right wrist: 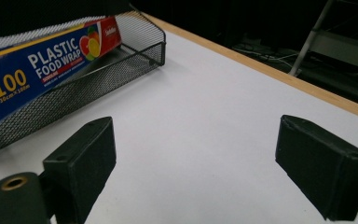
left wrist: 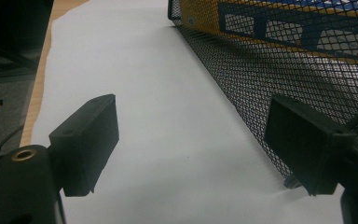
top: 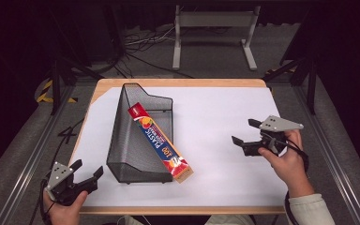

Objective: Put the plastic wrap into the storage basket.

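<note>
A black wire-mesh basket (top: 122,136) stands on the white table cover, left of centre. A long blue and red plastic wrap box (top: 159,143) lies slanted in it, its near end sticking out over the basket's front right corner. My left gripper (top: 87,171) is open at the table's near left corner, just left of the basket (left wrist: 242,74), through whose mesh the box (left wrist: 307,28) shows. My right gripper (top: 245,132) is open at the right, well clear of the basket (right wrist: 74,88), with the box (right wrist: 42,70) in its view.
The white cover (top: 215,122) spans the wooden table, whose edge (top: 183,82) shows at the back. A grey metal stand (top: 213,28) and cables lie on the floor beyond. Metal frame rails run along both sides of the table.
</note>
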`<state>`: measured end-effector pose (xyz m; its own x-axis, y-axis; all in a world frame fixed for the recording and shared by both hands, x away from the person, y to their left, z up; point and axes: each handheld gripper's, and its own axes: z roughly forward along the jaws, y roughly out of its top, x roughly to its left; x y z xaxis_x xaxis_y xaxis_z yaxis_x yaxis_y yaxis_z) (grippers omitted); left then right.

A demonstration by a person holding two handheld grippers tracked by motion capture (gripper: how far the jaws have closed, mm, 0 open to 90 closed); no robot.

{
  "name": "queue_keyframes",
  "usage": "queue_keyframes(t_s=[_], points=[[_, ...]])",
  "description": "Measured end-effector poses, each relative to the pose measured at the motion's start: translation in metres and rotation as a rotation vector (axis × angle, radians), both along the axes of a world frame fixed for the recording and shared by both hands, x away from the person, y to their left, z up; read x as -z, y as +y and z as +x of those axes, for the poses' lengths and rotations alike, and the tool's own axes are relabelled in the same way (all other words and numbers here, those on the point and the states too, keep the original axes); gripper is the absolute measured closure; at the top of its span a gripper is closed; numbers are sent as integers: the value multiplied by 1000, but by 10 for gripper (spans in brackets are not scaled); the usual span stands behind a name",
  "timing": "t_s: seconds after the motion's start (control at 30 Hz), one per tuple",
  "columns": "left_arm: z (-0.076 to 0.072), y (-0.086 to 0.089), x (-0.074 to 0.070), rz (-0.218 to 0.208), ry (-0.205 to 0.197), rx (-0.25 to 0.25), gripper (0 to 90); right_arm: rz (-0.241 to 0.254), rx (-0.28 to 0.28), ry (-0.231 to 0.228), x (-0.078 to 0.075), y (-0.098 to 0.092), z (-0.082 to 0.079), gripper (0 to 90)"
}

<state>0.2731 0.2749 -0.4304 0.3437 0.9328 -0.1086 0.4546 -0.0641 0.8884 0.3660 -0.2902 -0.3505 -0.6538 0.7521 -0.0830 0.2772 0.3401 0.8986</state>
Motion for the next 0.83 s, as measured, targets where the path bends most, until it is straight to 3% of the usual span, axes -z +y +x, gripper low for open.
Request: queue_keyframes(t_s=[0.03, 0.13, 0.47, 0.6, 0.83], points=[[0, 0, 0, -1, -1, 1, 186, 24, 9, 6, 6, -4, 0, 127], [0, -1, 0, 4, -5, 1, 185, -26, 14, 31, 22, -8, 3, 131], [1, 1, 1, 6, -5, 12, 184, -79, 15, 124, 61, -9, -4, 127], [2, 3, 2, -5, -5, 10, 184, -91, 28, 142, 70, -12, -7, 127], [2, 1, 2, 4, -2, 22, 184, -67, 42, 151, 75, -19, -11, 125]])
